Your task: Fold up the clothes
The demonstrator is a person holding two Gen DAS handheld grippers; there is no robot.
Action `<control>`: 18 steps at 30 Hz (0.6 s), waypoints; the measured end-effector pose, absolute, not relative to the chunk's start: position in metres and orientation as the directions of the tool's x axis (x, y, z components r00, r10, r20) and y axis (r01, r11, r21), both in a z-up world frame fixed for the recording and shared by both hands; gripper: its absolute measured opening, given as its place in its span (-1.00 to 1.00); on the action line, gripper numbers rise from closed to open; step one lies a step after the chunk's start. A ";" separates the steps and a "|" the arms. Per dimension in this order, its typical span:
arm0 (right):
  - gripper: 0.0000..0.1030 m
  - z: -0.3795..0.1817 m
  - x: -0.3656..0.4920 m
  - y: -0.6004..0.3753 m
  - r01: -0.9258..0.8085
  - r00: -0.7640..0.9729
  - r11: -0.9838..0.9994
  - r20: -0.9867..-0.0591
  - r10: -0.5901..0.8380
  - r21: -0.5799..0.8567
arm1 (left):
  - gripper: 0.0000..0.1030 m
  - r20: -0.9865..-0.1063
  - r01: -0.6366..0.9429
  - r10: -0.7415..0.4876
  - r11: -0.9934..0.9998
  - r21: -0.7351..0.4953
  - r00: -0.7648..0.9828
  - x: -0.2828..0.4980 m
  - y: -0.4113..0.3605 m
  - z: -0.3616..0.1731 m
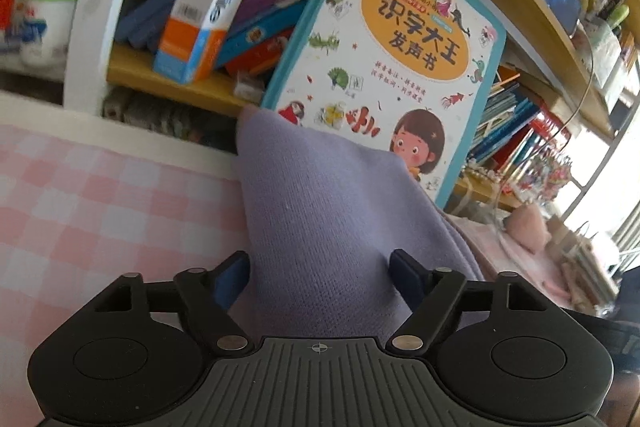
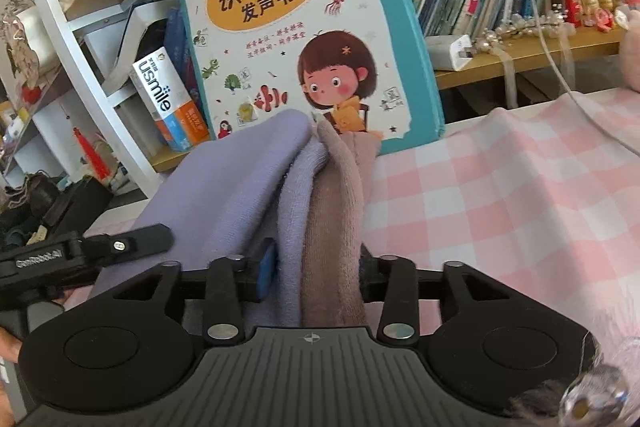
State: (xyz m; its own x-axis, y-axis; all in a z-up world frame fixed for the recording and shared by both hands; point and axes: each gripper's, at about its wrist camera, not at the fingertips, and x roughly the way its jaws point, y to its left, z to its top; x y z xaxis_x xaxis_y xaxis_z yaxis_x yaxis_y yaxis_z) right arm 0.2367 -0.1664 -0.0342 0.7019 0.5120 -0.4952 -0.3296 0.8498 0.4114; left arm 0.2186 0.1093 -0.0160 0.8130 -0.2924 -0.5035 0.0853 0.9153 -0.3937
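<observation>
**Folded Knit Sits Between Loosened Jaws at Shelf's Edge**

A lilac knitted garment (image 1: 320, 211), folded over a mauve fleecy layer (image 2: 340, 211), lies on the pink-and-white checked surface (image 1: 88, 195), its far end touching a large teal-bordered children's picture book (image 1: 400, 39) propped against the wooden bookshelf (image 1: 168, 75). The left hand-held gripper (image 1: 320, 279) stands wide, pads clear of the cloth. The right hand-held gripper (image 2: 316, 267) straddles both layers; its pads appear to sit against the bundle without clearly pinching, so a firm hold cannot be confirmed. Likely risks: the layers could spring apart once let go, or a snagged pad could drag the fold askew or nudge the leaning book over. Count: two grippers, two fabric layers, one picture book, one white toothpaste box (image 2: 164, 99).
</observation>
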 end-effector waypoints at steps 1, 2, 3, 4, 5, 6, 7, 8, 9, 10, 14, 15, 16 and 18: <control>-0.14 -0.033 0.235 -0.168 -0.322 0.709 0.855 -0.495 0.502 0.406 | 0.59 -0.497 0.085 -0.278 0.923 -0.375 0.822 0.215 0.108 -0.012; -0.13 -0.031 0.232 -0.170 -0.320 0.715 0.856 -0.489 0.500 0.407 | 0.64 -0.488 0.088 -0.269 0.928 -0.362 0.831 0.211 0.106 -0.008; -0.10 -0.030 0.229 -0.172 -0.318 0.721 0.856 -0.482 0.498 0.408 | 0.69 -0.478 0.091 -0.262 0.932 -0.352 0.839 0.207 0.105 -0.004; -0.07 -0.028 0.227 -0.174 -0.316 0.726 0.856 -0.476 0.496 0.409 | 0.70 -0.468 0.096 -0.257 0.935 -0.341 0.845 0.202 0.103 -0.001; -0.03 -0.026 0.223 -0.175 -0.315 0.730 0.857 -0.472 0.494 0.408 | 0.73 -0.459 0.101 -0.253 0.939 -0.330 0.852 0.197 0.100 0.003; -0.02 -0.024 0.219 -0.176 -0.316 0.735 0.858 -0.468 0.491 0.404 | 0.75 -0.452 0.106 -0.249 0.942 -0.319 0.856 0.192 0.096 0.006; 0.01 -0.021 0.214 -0.176 -0.321 0.741 0.861 -0.463 0.487 0.394 | 0.76 -0.448 0.111 -0.248 0.945 -0.309 0.859 0.187 0.093 0.009; 0.07 -0.018 0.209 -0.176 -0.324 0.747 0.866 -0.459 0.481 0.380 | 0.77 -0.447 0.119 -0.247 0.948 -0.296 0.860 0.181 0.089 0.011; 0.14 -0.015 0.203 -0.175 -0.324 0.756 0.875 -0.457 0.468 0.360 | 0.78 -0.447 0.126 -0.247 0.951 -0.281 0.860 0.176 0.085 0.012; 0.17 -0.013 0.197 -0.175 -0.325 0.764 0.881 -0.454 0.459 0.344 | 0.78 -0.449 0.132 -0.245 0.954 -0.267 0.859 0.170 0.081 0.012; 0.29 -0.006 0.169 -0.172 -0.331 0.784 0.901 -0.450 0.428 0.280 | 0.81 -0.464 0.146 -0.238 0.963 -0.227 0.853 0.145 0.066 0.010; 0.32 -0.005 0.163 -0.171 -0.330 0.788 0.906 -0.452 0.419 0.265 | 0.82 -0.468 0.145 -0.235 0.965 -0.220 0.852 0.139 0.063 0.009; 0.33 -0.004 0.155 -0.170 -0.331 0.791 0.911 -0.454 0.410 0.246 | 0.84 -0.473 0.141 -0.227 0.968 -0.210 0.852 0.132 0.059 0.008; 0.42 -0.003 0.142 -0.168 -0.337 0.792 0.919 -0.466 0.395 0.206 | 0.89 -0.473 0.131 -0.200 0.976 -0.175 0.858 0.118 0.054 0.007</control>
